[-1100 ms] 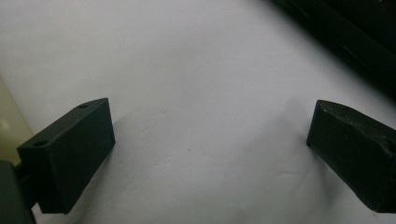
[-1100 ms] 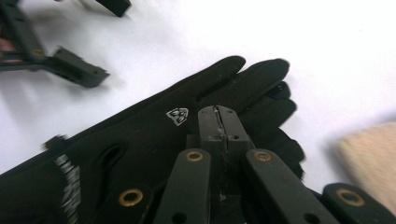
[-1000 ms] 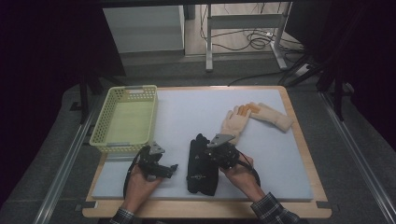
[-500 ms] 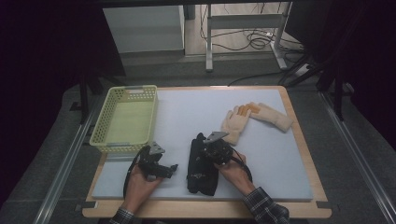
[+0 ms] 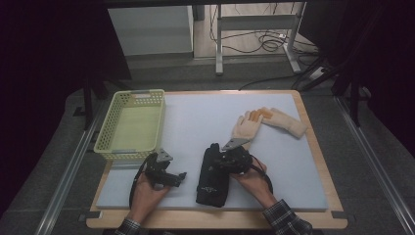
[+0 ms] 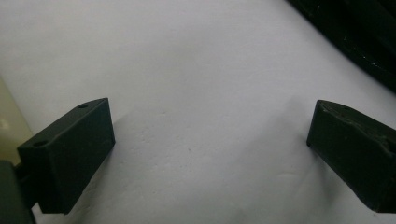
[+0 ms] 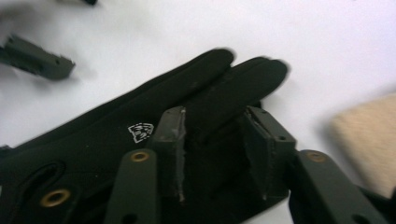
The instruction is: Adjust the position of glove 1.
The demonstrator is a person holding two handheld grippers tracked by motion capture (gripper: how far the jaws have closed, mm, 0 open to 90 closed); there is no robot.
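1. The right claw (image 5: 226, 157) sits over the finger end of a black glove (image 5: 214, 171). Its jaws have just been opening; in the right gripper view they stand apart, with the glove's fingers (image 7: 224, 88) lying between them and the pads not pressing.
2. The black glove lies flat near the front edge of the mat, fingers toward 12 o'clock and cuff toward 6 o'clock. A small white logo (image 7: 141, 131) shows on its back.
3. The left claw (image 5: 178, 178) rests at 9 o'clock from the glove, well clear of it. Its jaws are wide apart with bare mat between them.
4. Both claws are held by a person's hands, which come in from 6 o'clock; a plaid cuff (image 5: 286, 219) shows on the right arm.
5. A pair of tan gloves (image 5: 269, 122) lies at 1 o'clock from the black glove, the two overlapping at the fingertips.
6. A pale yellow basket (image 5: 111, 147) stands at 10 o'clock, at the mat's left edge.
7. The surface is a pale grey-white mat (image 5: 205, 117) on a wooden board (image 5: 320, 161).
8. The room around is dark. At 12 o'clock, past the table, stand a light cabinet (image 5: 149, 29), metal stand legs (image 5: 219, 44) and loose cables (image 5: 266, 41) on the floor.
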